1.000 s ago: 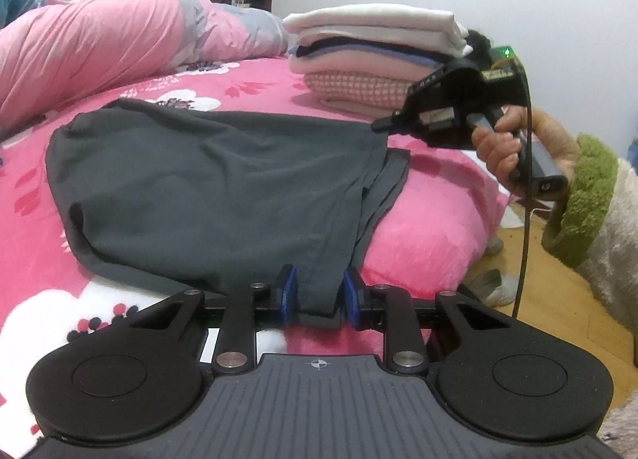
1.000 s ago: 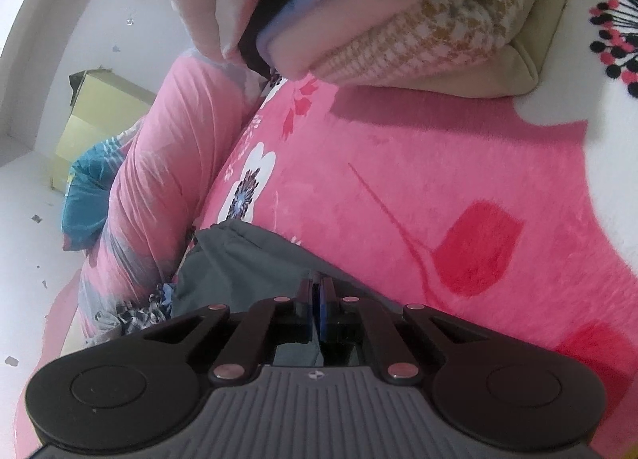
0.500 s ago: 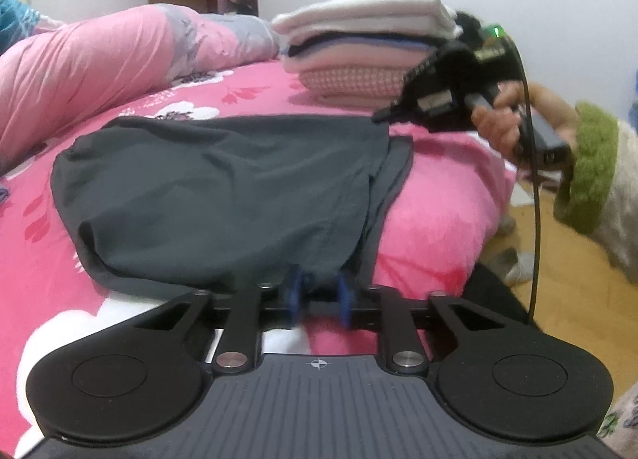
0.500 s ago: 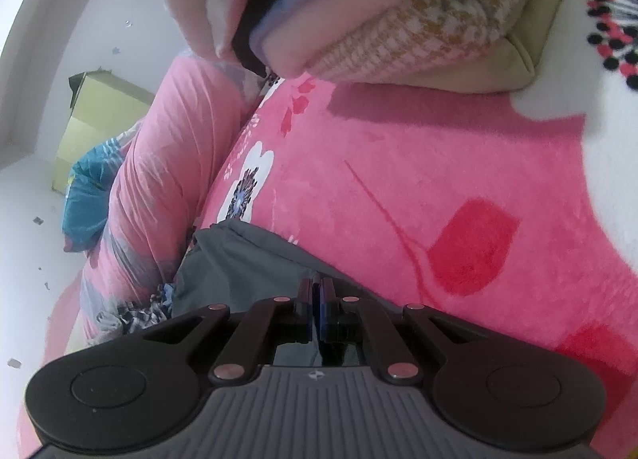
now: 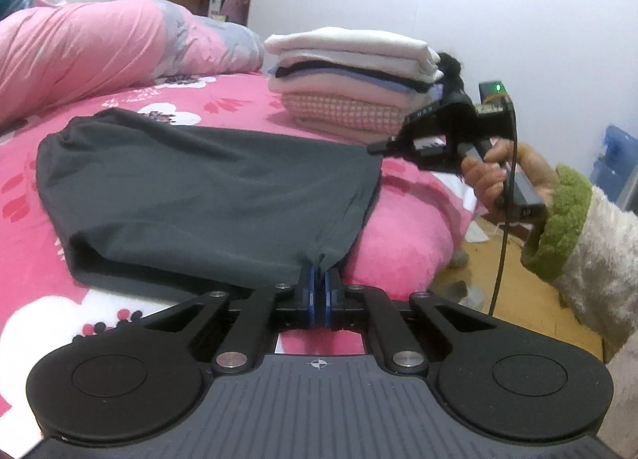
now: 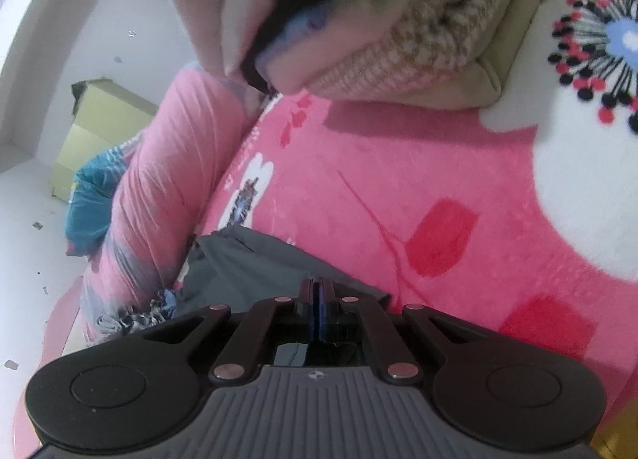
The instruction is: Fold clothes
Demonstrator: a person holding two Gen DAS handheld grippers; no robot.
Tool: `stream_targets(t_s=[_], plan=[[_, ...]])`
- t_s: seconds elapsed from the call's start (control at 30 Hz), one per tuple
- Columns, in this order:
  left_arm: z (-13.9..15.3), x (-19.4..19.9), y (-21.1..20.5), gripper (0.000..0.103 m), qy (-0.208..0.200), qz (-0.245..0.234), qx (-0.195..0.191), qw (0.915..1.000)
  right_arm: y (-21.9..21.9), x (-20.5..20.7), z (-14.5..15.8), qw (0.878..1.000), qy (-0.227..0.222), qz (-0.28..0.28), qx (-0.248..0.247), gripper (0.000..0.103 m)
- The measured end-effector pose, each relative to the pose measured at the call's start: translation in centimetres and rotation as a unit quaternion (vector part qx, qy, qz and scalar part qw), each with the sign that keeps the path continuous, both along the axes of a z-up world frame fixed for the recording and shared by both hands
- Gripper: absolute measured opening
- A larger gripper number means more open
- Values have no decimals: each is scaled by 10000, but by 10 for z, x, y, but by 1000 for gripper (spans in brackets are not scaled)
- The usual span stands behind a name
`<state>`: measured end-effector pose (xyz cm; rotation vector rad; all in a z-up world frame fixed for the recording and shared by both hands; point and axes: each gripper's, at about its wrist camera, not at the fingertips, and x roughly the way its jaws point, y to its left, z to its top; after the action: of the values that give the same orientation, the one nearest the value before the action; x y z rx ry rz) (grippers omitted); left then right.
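Dark grey clothing (image 5: 207, 184) is lying spread across the pink flowered bedspread (image 5: 398, 236), folded over on itself so that a doubled layer is showing along its near left edge and a thin second hem is peeking out down its right side. Its cloth is looking smooth in the middle, with soft creases gathering toward the near corner. At far left, a pink quilt (image 5: 79, 48) is lying bunched along the back of the bed. The left gripper (image 5: 318, 279) is pinching that near corner, its blue pads pressed together on the fabric, which is puckering just above them. Behind the garment, a stack of folded clothes (image 5: 351, 80) is sitting on the bedspread, white pieces on top and a checked piece near the bottom. Further right, the right gripper (image 5: 377, 148) is meeting the garment's far right corner; from its own camera its fingers are clenched together over the grey cloth. A hand (image 5: 502, 172) in a green-cuffed fleecy sleeve (image 5: 566, 228) is gripping its handle.
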<state>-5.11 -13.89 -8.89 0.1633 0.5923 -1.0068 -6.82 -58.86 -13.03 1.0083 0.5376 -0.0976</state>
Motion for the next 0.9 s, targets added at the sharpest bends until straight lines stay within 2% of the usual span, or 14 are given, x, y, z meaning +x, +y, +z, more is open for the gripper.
stream_targets(t_s=[0.13,0.27,0.37,0.5,0.63,0.7,0.8,0.9], plan=[[-13,5,-8,0,217,-72,56,9997,-2,10,-16,9974,442,22,-568,2],[-23,2,-15,0,352,-119,134,9992,1,11,-17,9957,351,86,-849,4],[-23,1,-11,0,578,-114,61,9982,0,6,-6,9920,416,7,-1194,13],[-6,-2,10,3,676,-121,-308,9972,8,-3,17,9857,238,-16,-1668,16],[9,18,33,9,810,265,-834,9929,37,4,40,9784,-12,439,-2022,17],[11,34,37,10,719,588,-839,9921,66,13,49,9703,-173,876,-2246,17],[8,60,43,10,849,1042,-900,9868,110,24,58,9534,-366,1570,-2550,17],[8,83,44,11,852,1358,-920,9828,156,33,56,9284,-437,2228,-2941,16]])
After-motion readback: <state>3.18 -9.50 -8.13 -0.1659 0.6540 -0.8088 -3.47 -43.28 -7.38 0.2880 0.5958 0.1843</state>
